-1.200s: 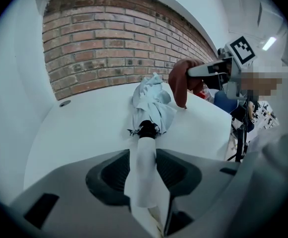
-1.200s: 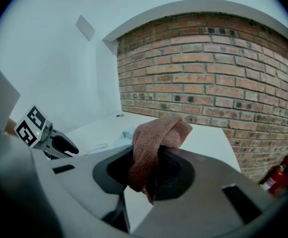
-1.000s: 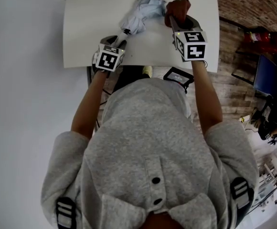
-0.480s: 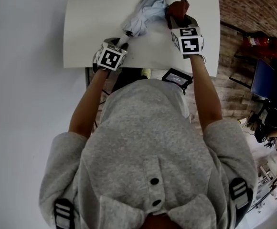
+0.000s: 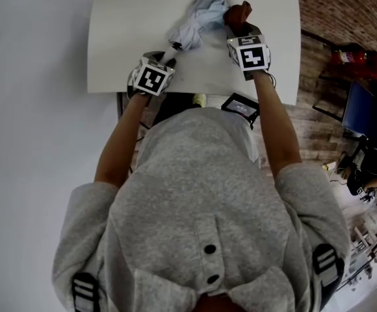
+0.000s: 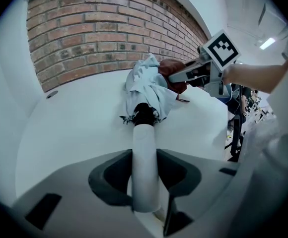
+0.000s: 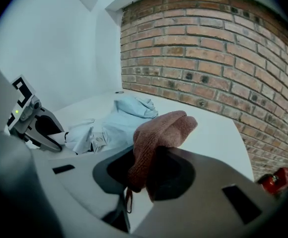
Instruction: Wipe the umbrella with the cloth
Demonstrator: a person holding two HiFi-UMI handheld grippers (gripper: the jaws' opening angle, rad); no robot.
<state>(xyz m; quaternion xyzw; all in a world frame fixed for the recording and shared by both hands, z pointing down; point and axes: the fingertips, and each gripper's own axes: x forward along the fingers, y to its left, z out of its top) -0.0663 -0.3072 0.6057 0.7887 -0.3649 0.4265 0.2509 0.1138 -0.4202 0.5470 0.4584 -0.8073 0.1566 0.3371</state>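
Right gripper [image 5: 240,30]: now nearer the umbrella [image 5: 196,19] than before; jaws clamp the brown cloth [image 5: 239,12] against its canopy. Left gripper [image 5: 164,58]: jaws clamp the white handle [image 6: 145,162]. Umbrella lies folded on the white table [image 5: 123,38].

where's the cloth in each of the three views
Head view: the cloth is at top centre-right, held in the right gripper, beside the umbrella.
Left gripper view: the cloth is centre-right, behind the umbrella.
Right gripper view: the cloth is at centre, between the jaws.
Shared landmark: the pale blue umbrella.
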